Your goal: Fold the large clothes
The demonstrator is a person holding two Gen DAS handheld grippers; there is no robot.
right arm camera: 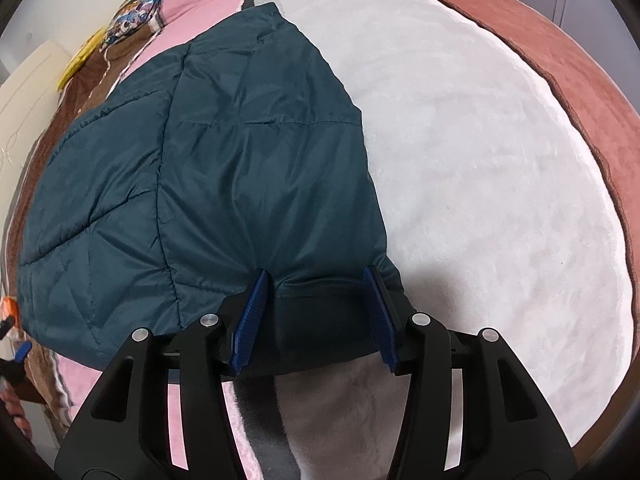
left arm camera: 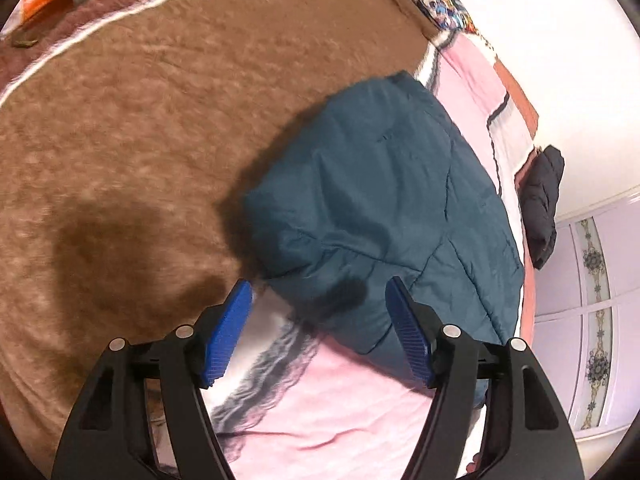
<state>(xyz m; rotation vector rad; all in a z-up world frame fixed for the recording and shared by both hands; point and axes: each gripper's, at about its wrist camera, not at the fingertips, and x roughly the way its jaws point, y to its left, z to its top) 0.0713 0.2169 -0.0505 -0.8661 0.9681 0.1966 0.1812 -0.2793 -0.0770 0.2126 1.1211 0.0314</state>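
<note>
Both grippers have their jaws apart. On the right gripper (right arm camera: 316, 280) the dark hem of the teal quilted jacket (right arm camera: 224, 168) sits between the blue fingers (right arm camera: 251, 320), which do not squeeze it. Over the jacket's near edge the left gripper (left arm camera: 318, 296) is wide and holds nothing. Around the folded jacket is the bed's blanket (left arm camera: 140, 140), brown, pink and white. Beyond the jacket, at the bed's edge, lies a black garment (left arm camera: 542, 204).

Quilted jacket (right arm camera: 224, 168) faintly shiny; blanket (right arm camera: 480, 168) plush, matt.
</note>
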